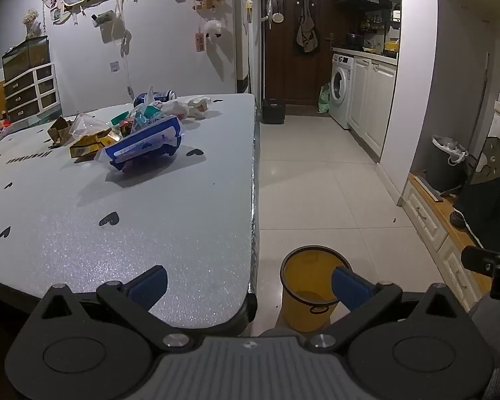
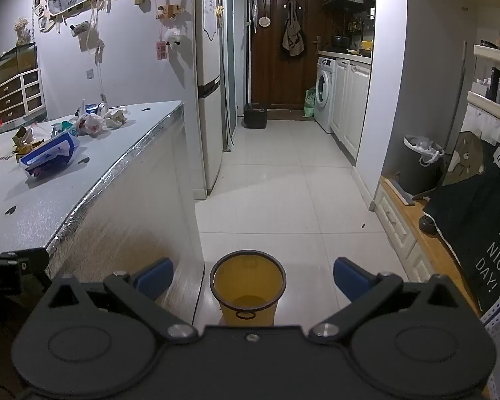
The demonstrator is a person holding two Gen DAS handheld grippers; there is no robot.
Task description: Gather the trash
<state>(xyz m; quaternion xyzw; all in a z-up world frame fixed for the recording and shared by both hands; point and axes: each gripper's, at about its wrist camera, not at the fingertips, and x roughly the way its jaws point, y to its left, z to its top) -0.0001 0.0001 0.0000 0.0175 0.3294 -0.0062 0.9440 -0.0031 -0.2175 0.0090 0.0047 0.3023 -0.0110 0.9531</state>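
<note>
Both claws gape wide and hold nothing. The left gripper (image 1: 248,283) hangs over the near edge of the speckled grey table (image 1: 156,233); the right gripper (image 2: 251,278) frames the round yellow plastic bin (image 2: 248,286) on the floor. At eleven o'clock, farther up the table, lies the heap of crumpled wrappers and cans (image 1: 140,130).

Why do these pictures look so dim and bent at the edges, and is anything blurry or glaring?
Both views are fisheye, so walls and the table edge bow and the corners go black. Left wrist view: dim bluish room light, the trash pile casts soft shadows toward the camera, and the tabletop sparkles. Right wrist view: a pale sheen lies on the floor tiles beyond the yellow bin; far kitchen detail is murky rather than sharp.
</note>
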